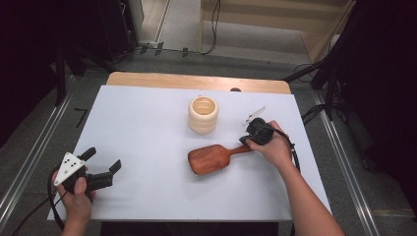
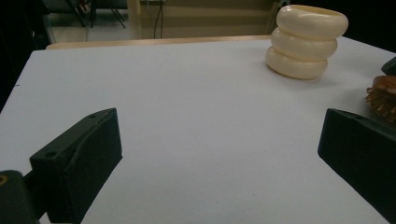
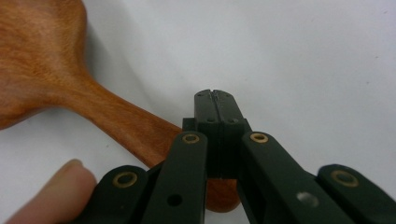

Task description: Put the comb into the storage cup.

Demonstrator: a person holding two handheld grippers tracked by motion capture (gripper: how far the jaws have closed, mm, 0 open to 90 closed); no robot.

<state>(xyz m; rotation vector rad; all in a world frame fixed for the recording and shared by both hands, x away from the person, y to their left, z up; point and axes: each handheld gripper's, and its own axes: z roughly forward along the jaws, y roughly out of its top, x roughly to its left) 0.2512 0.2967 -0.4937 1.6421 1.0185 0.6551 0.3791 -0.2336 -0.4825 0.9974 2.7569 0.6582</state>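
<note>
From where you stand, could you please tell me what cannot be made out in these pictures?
- Hairbrush handle end: high view, covered by the right hand; right gripper view, it runs under the shut right tongs.
- Brush bristles: cut off by the left gripper view's right edge.
- Inside of the cream ringed cup: its bottom is too small to tell in the high view.

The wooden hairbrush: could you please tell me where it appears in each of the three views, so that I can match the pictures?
High view: the wooden hairbrush lies right of centre on the white table, handle toward the right gripper.
Left gripper view: its bristled edge shows at the right border.
Right gripper view: its head and handle run from upper left down under the shut jaws.
Shared landmark: the cream ringed cup in the high and left gripper views.
</note>
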